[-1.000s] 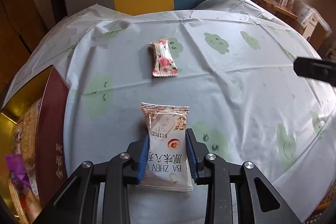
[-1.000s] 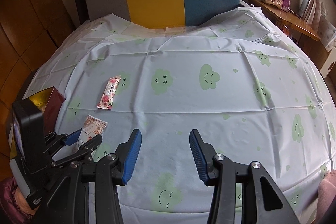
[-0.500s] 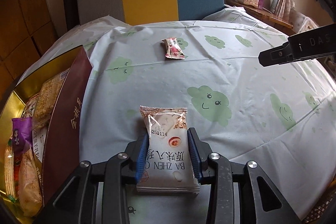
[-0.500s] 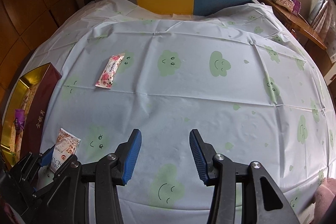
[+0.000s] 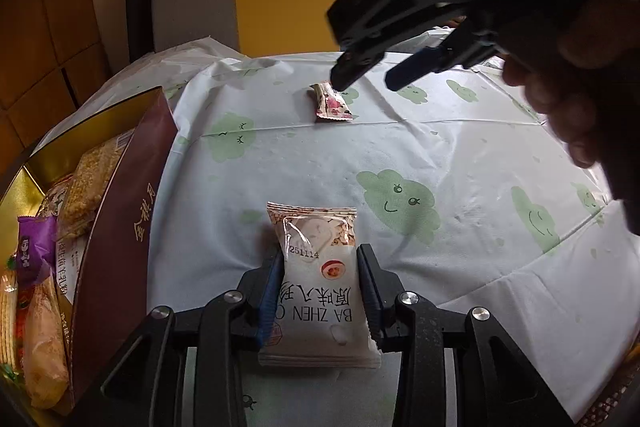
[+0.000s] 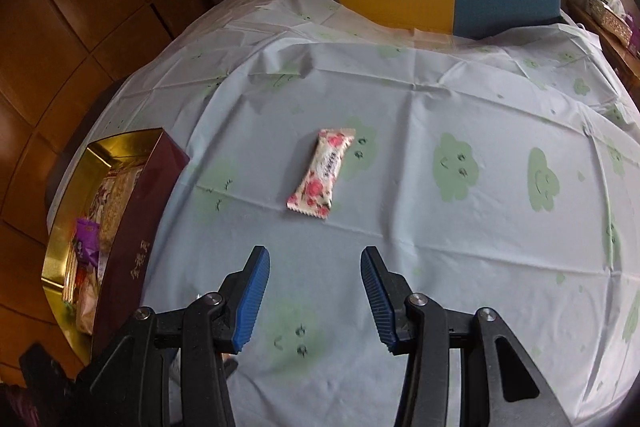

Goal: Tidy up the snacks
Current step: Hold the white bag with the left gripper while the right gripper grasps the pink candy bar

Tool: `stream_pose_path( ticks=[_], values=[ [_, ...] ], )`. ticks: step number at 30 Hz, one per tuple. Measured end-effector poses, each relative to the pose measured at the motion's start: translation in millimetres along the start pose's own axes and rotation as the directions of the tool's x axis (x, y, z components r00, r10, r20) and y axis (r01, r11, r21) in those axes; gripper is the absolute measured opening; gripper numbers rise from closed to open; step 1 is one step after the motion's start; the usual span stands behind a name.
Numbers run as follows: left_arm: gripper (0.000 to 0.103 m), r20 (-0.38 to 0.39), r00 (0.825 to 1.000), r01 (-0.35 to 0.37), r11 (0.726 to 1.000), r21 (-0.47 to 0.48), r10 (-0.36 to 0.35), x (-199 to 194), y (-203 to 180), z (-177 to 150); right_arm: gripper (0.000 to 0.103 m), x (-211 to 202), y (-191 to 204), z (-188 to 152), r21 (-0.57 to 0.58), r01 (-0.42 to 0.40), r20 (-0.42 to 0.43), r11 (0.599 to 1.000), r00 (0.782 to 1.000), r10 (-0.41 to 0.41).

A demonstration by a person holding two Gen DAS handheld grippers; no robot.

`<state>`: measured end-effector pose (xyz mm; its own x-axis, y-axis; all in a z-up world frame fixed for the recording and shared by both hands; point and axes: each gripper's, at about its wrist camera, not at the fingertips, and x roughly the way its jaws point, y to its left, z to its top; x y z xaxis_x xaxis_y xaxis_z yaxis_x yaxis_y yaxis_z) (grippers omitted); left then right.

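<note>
A table draped in a pale cloth with green smiling clouds carried a floral-wrapped snack just ahead of the right claw, and a maroon, gold-lined box of snacks off to that claw's left.

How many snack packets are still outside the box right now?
2. The white packet sits between the left tongs; the rose-print packet lies on the tablecloth ahead of the open right tongs. The tongs' frames may hide others.
</note>
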<state>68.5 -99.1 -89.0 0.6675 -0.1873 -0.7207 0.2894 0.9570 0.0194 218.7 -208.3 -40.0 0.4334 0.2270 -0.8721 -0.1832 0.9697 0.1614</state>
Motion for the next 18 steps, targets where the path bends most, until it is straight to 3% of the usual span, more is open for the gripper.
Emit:
stream_pose_path(
  ticks=[6, 8, 10, 12, 18],
  values=[
    [0.039, 0.009, 1.0, 0.004, 1.0, -0.004, -0.004, 0, 1, -1, 0.048, 52, 23, 36, -0.081, 0.108, -0.004, 0.991, 0.994, -0.108],
    [0.039, 0.011, 1.0, 0.004, 1.0, -0.004, -0.004, -1, 1, -1, 0.048, 63, 25, 41, -0.08, 0.108, 0.004, 0.991, 0.994, -0.108],
    [0.039, 0.014, 1.0, 0.002, 1.0, 0.001, -0.002, -2, 0, -2, 0.033, 72, 28, 43, -0.102, 0.149, 0.007, 0.984, 0.989, -0.149],
    [0.039, 0.018, 1.0, -0.002, 1.0, 0.006, 0.002, -3, -1, -3, 0.021, 71, 29, 40, -0.12, 0.167, 0.019, 0.979, 0.986, -0.166],
    [0.039, 0.018, 1.0, -0.004, 1.0, 0.008, 0.004, -4, -1, -3, 0.02, 40, 8, 19, -0.119, 0.149, -0.006, 0.982, 0.989, -0.151]
  ],
)
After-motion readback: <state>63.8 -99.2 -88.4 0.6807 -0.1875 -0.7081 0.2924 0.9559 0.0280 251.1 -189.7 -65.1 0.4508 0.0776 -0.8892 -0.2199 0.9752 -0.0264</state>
